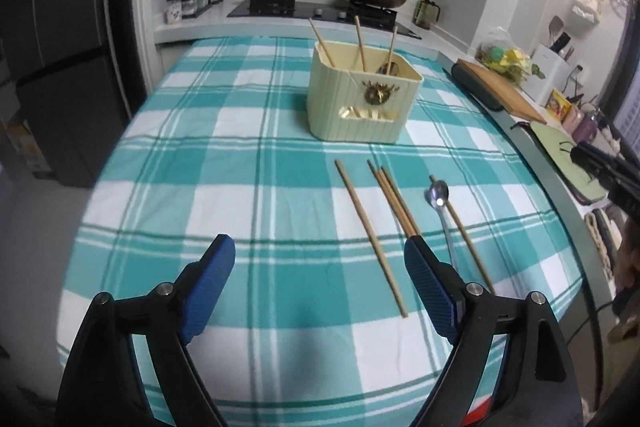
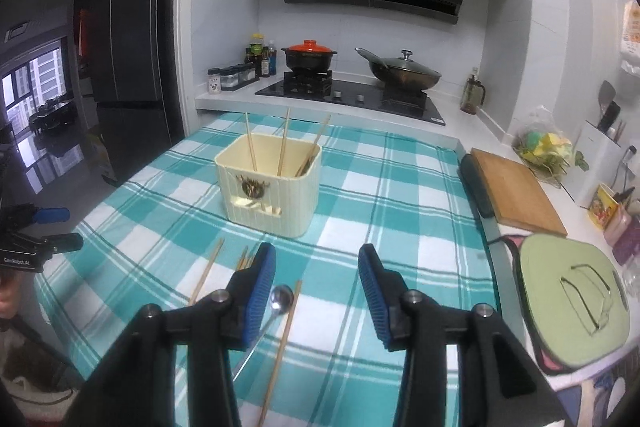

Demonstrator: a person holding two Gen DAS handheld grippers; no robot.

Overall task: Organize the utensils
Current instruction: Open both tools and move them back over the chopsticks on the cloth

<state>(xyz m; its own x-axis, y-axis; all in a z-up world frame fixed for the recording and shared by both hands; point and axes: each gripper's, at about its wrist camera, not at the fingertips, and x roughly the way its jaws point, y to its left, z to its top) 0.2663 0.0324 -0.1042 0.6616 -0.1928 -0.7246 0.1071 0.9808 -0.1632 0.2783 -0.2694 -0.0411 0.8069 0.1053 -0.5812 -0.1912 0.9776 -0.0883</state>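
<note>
A cream utensil holder stands on the teal checked tablecloth and holds three chopsticks and a spoon; it also shows in the right wrist view. In front of it lie several loose wooden chopsticks and a metal spoon. My left gripper is open and empty above the cloth, left of the loose chopsticks. My right gripper is open and empty, above the spoon and a chopstick. Other chopsticks lie to its left.
A wooden cutting board and a green pad with glasses lie on the counter to the right. A stove with a red-lidded pot and a wok stands behind the table. A dark fridge is on the left.
</note>
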